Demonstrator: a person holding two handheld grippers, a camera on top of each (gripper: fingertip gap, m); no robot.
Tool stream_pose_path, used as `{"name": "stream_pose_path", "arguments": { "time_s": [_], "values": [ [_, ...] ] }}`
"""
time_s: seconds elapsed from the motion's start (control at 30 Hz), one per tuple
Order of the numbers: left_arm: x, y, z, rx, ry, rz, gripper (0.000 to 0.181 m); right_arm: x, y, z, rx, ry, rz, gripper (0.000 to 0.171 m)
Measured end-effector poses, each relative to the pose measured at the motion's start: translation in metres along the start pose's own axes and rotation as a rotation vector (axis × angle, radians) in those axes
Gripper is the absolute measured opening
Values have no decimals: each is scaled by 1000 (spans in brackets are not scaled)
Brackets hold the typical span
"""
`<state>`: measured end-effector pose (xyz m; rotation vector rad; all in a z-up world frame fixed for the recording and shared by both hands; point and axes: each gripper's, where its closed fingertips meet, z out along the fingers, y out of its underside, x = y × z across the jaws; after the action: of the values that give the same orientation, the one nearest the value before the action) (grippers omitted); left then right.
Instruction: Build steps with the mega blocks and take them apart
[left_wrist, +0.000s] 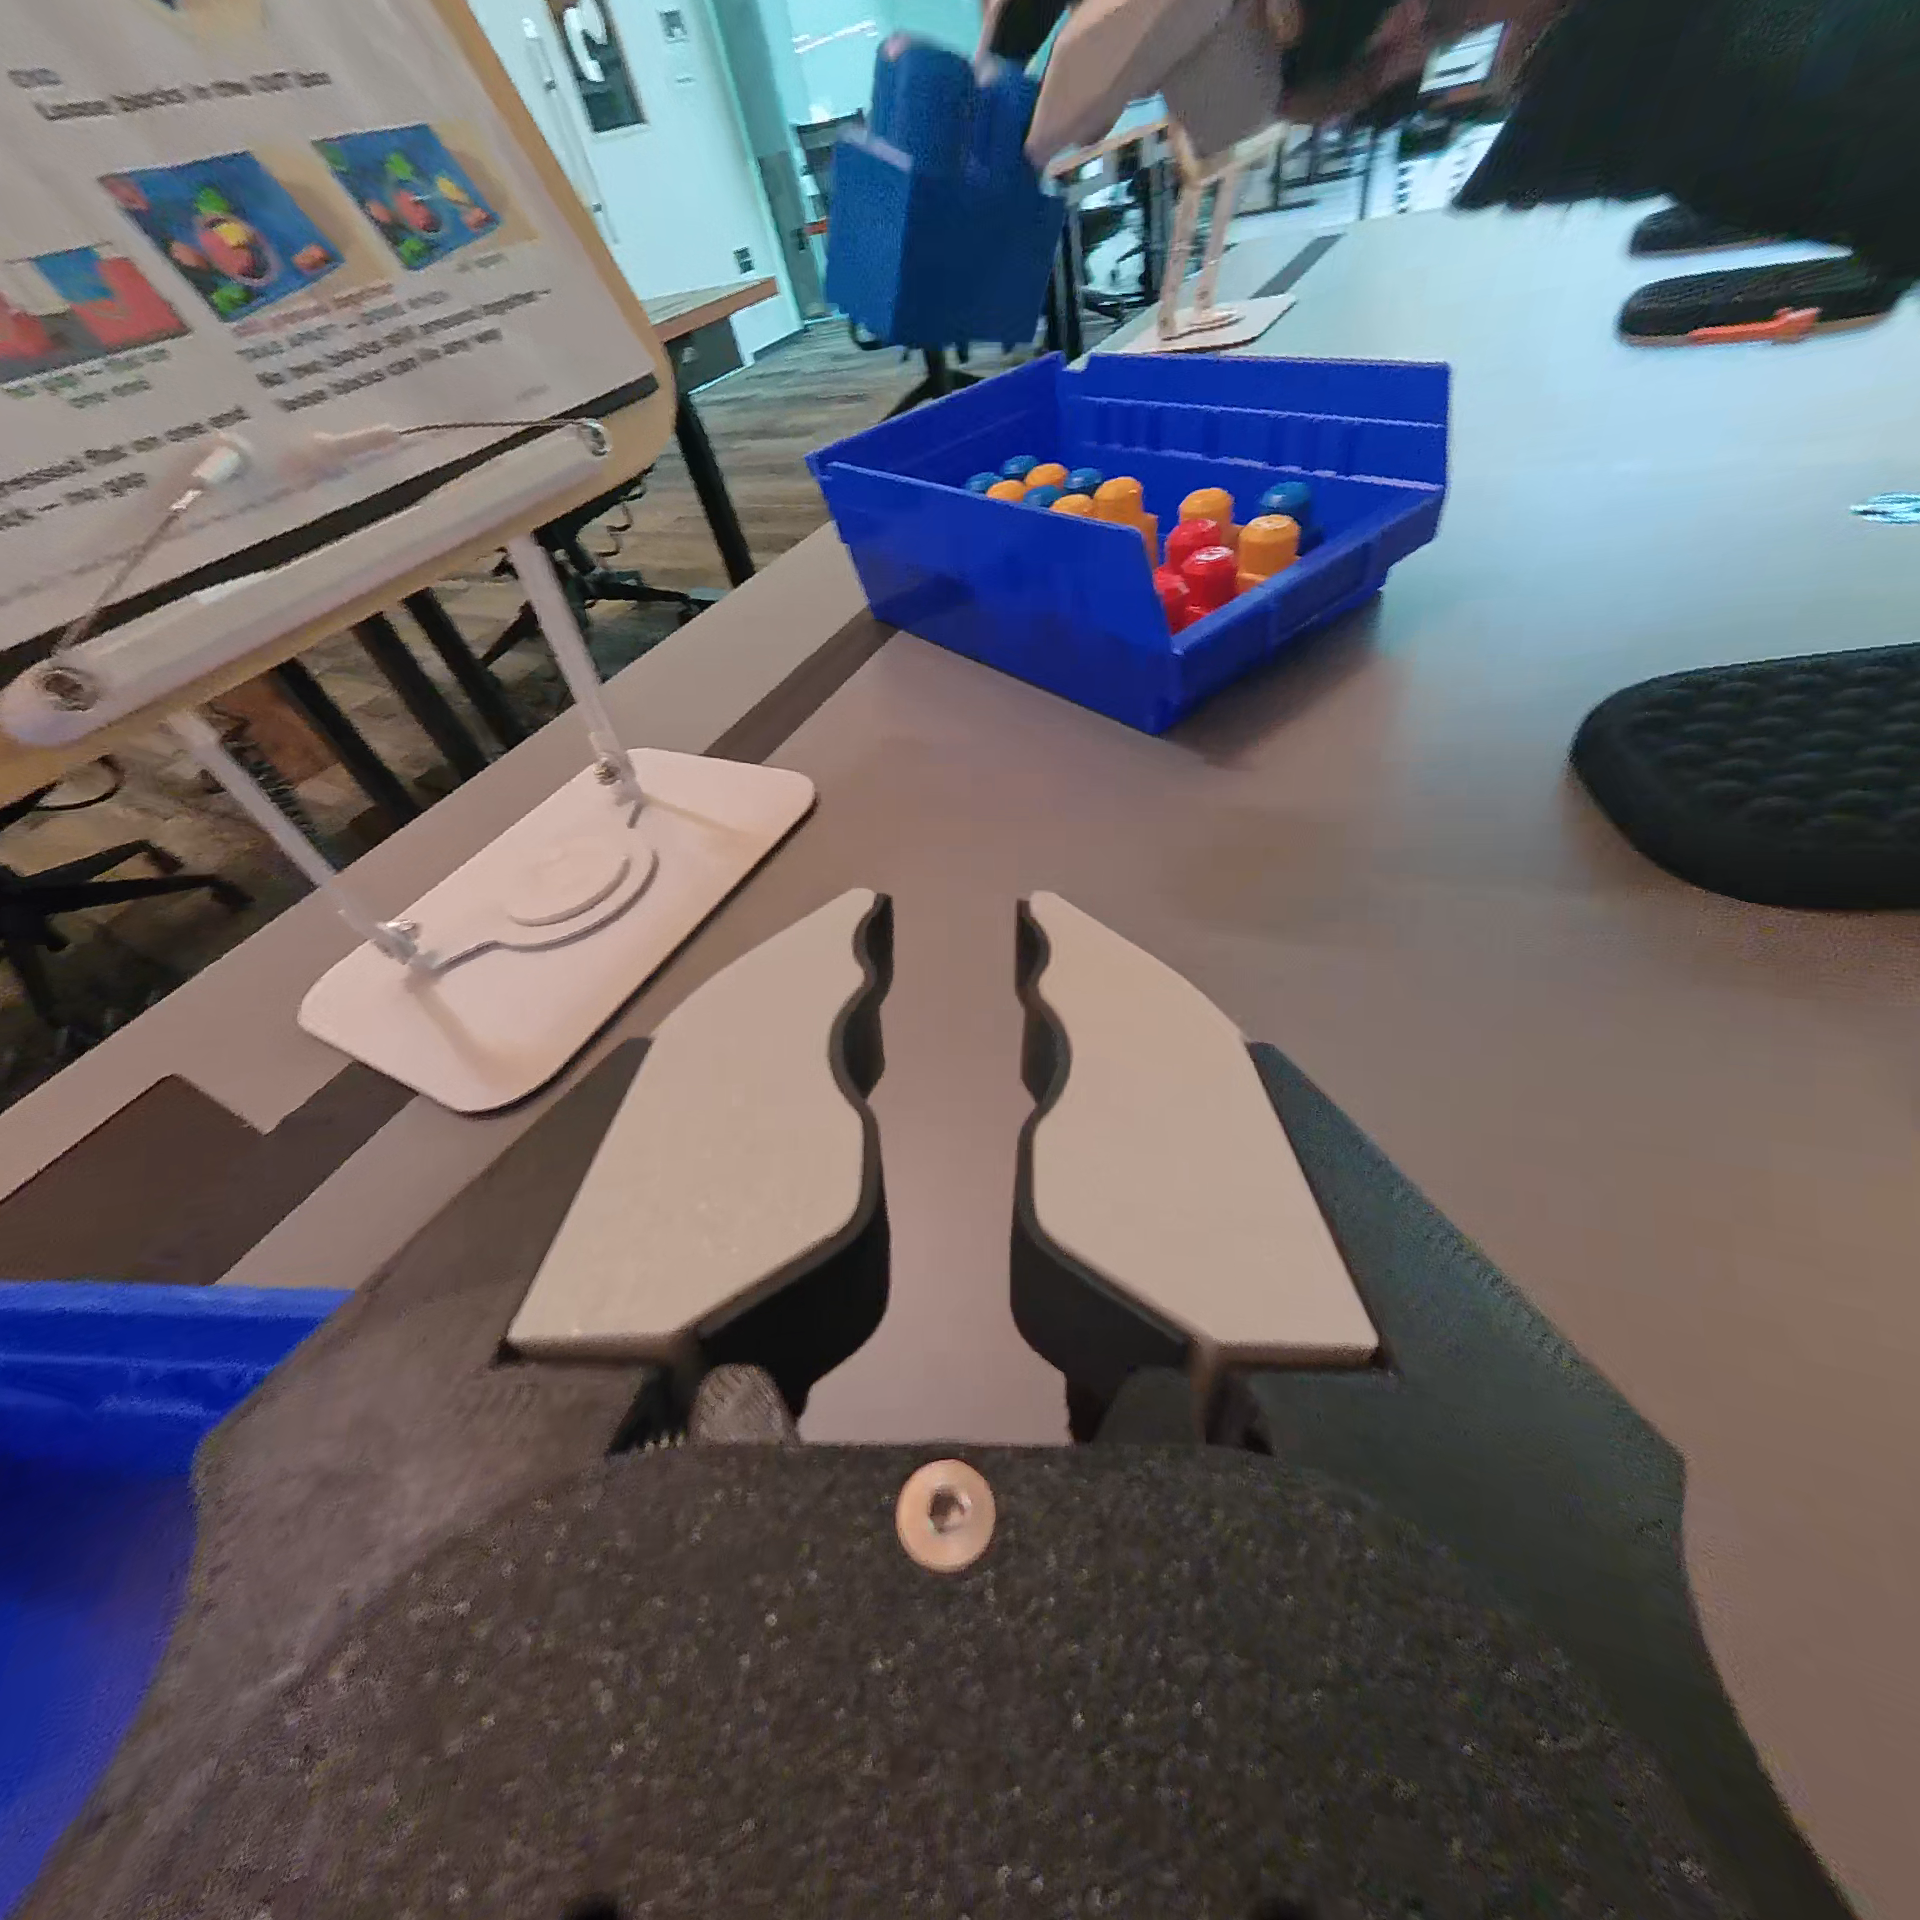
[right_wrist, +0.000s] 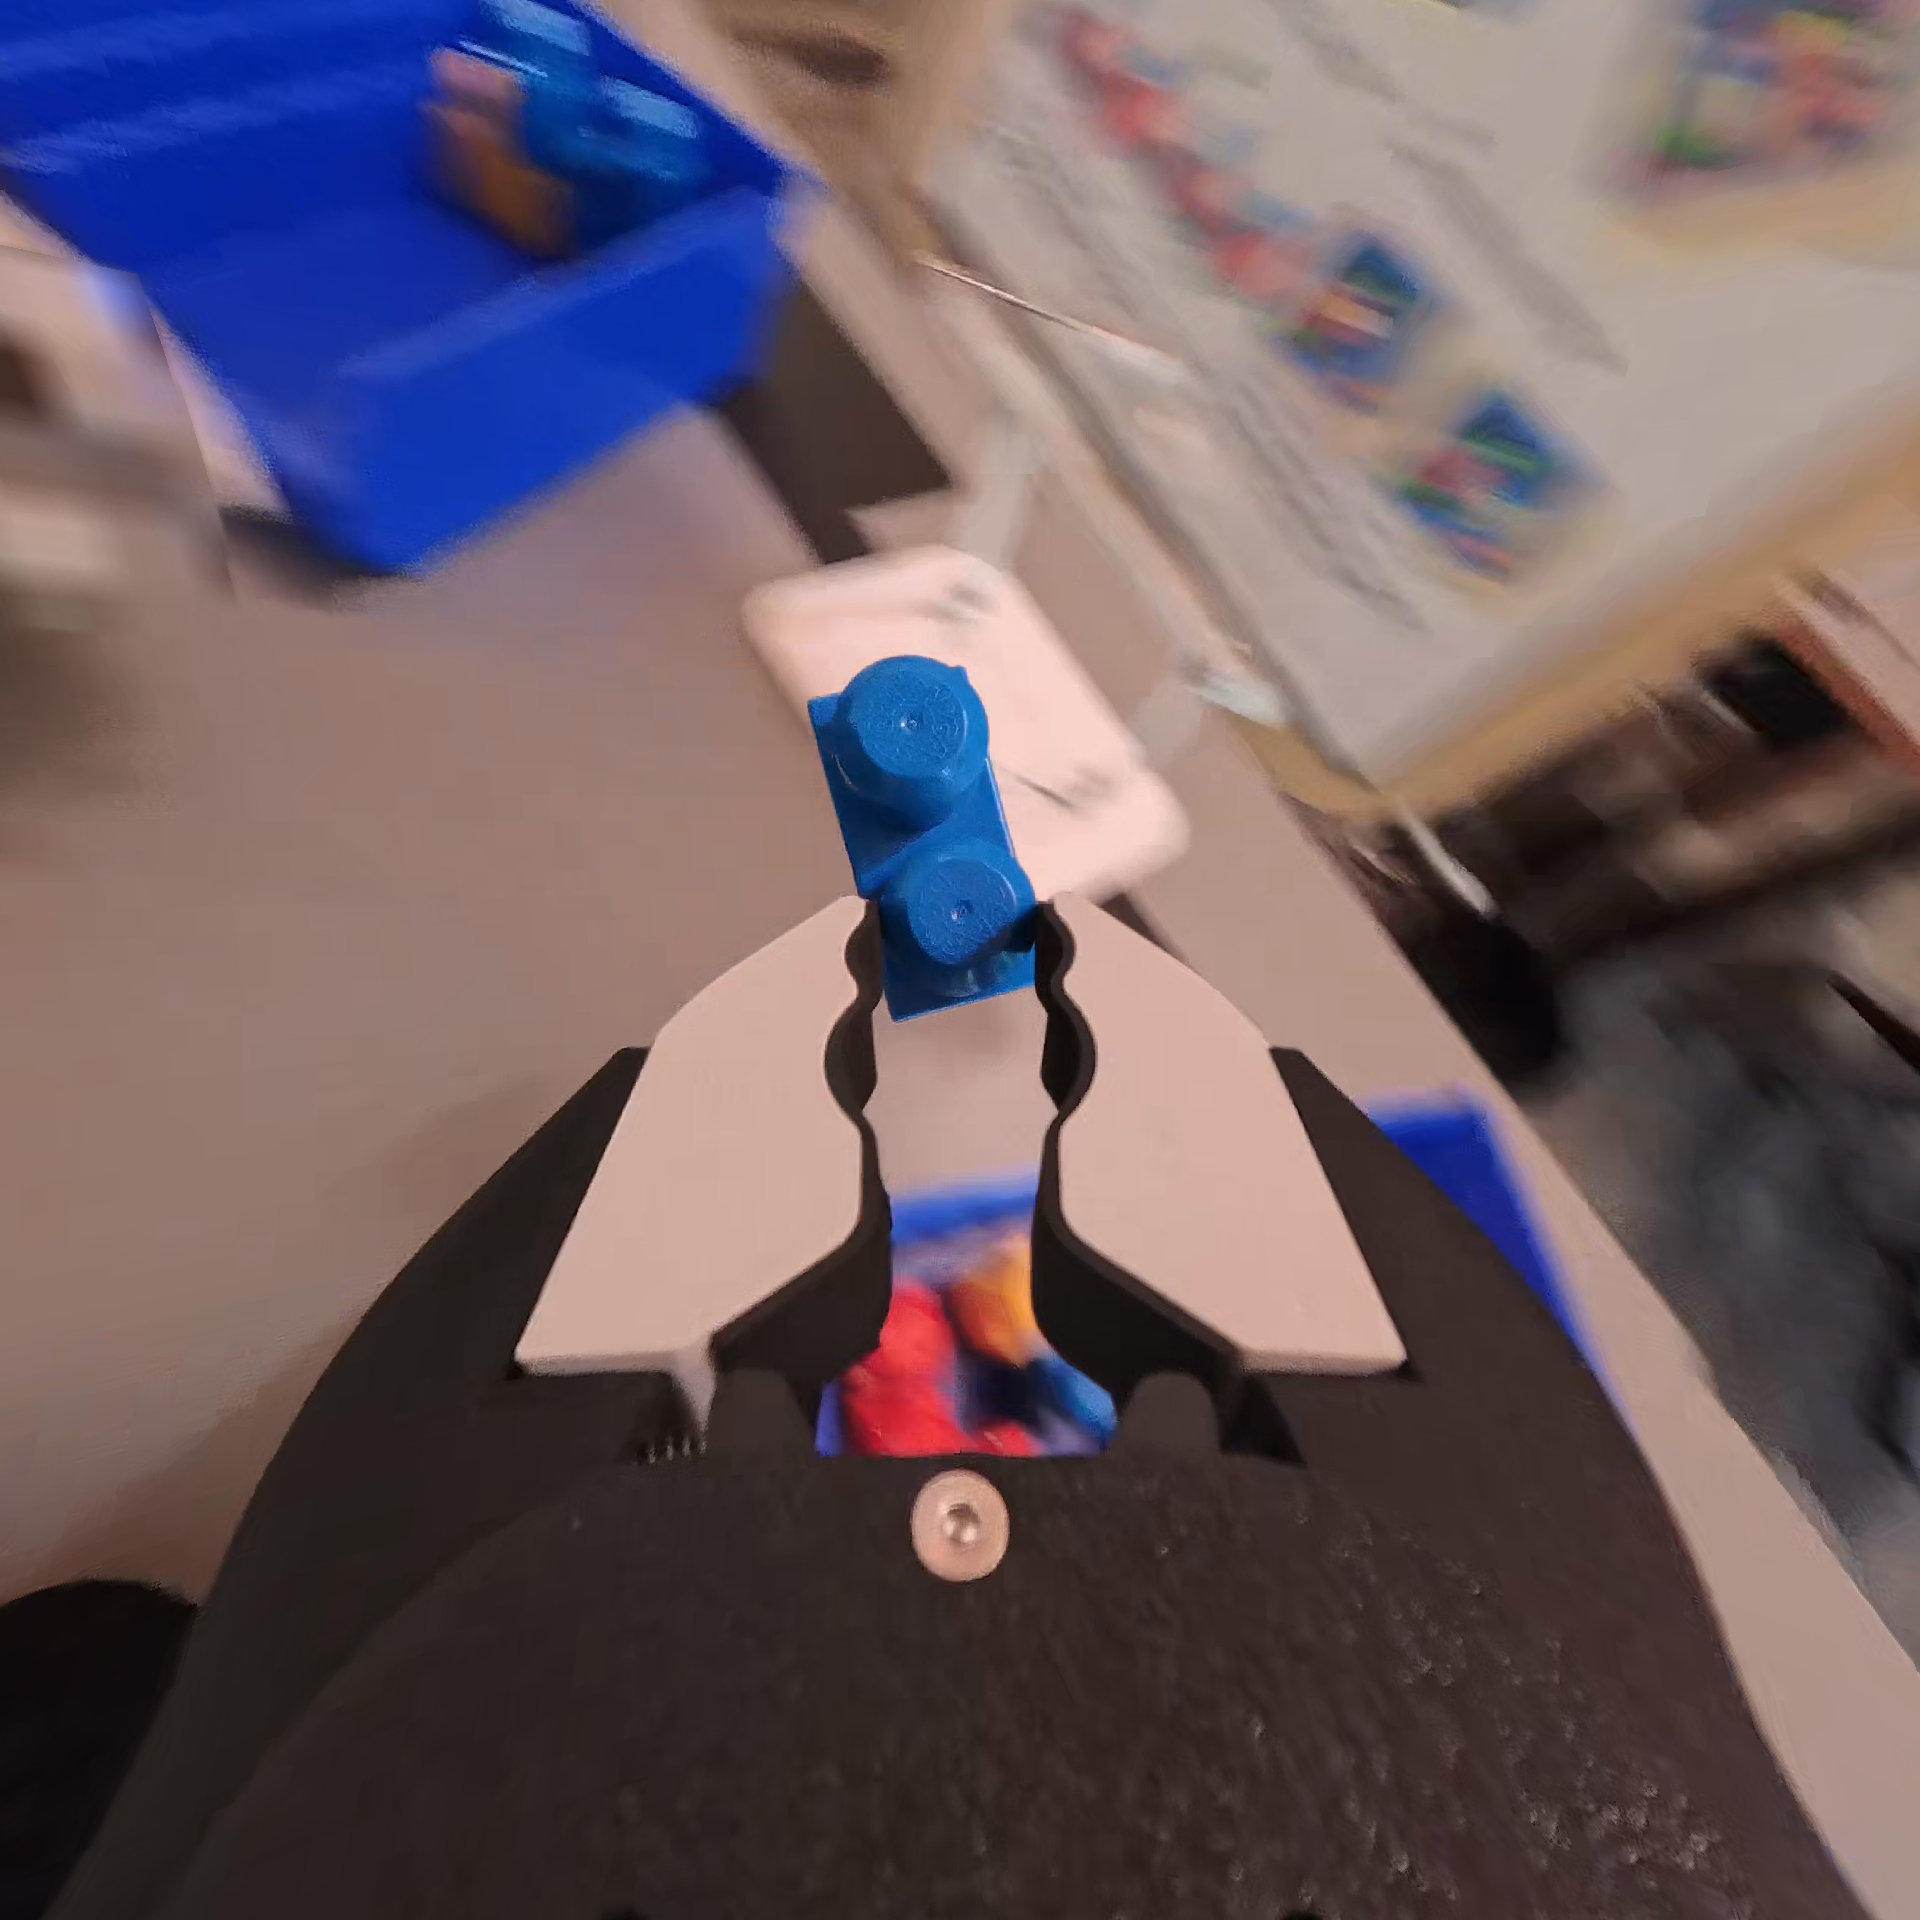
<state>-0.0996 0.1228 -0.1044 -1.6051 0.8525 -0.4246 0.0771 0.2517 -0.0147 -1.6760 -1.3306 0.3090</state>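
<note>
Blue two-stud block (right_wrist: 925, 831), tilted, clamped.

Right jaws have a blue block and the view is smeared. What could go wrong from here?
1. The right gripper pinches the blue two-stud block only at its near end, tilted; a fast swing could twist it loose.
2. The white stand base lies just beyond the block; it could get clipped.
3. The left gripper is open and empty, so nothing backs up a drop.

Blue block (right_wrist: 920, 821); blue bin (left_wrist: 1039, 613) (orange, red, blue blocks (left_wrist: 1205, 540) inside); grey table (left_wrist: 1247, 935).
</note>
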Motion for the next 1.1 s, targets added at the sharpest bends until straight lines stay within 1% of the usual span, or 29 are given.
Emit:
{"name": "stream_pose_path", "arguments": {
  "time_s": [0.07, 0.13, 0.17, 0.27, 0.37, 0.5, 0.57, 0.67, 0.87, 1.1],
  "values": [
    [-5, -1, -2, 6, -30, 6, 13, 45, 12, -14, -69, 132, 48, 28],
    [-10, -3, -5, 9, -59, 1, 2, 88, 32, -27, -146, 264, 140, 28],
    [-13, -3, -6, 4, -77, 0, 0, 106, 44, -33, -181, 322, 198, 28],
    [-21, -3, -7, 1, -123, -8, 0, 148, 87, -44, -273, 468, 372, 28],
    [-25, -5, -9, 6, -159, -17, 0, 173, 134, -49, -372, 588, 519, 28],
    [-32, -6, -11, 5, -222, -13, 0, 188, 188, -47, -487, 697, 684, 28],
    [-32, -4, -9, -2, -241, -8, 0, 191, 207, -45, -532, 735, 741, 28],
    [-22, 4, 2, -33, -227, 6, 0, 193, 228, -42, -570, 792, 823, 28],
    [4, 11, 19, -88, -170, 86, 0, 189, 254, -29, -612, 861, 947, 28],
    [7, 6, 17, -70, -162, 75, 0, 189, 268, -21, -628, 946, 1007, 28]
  ]
}}
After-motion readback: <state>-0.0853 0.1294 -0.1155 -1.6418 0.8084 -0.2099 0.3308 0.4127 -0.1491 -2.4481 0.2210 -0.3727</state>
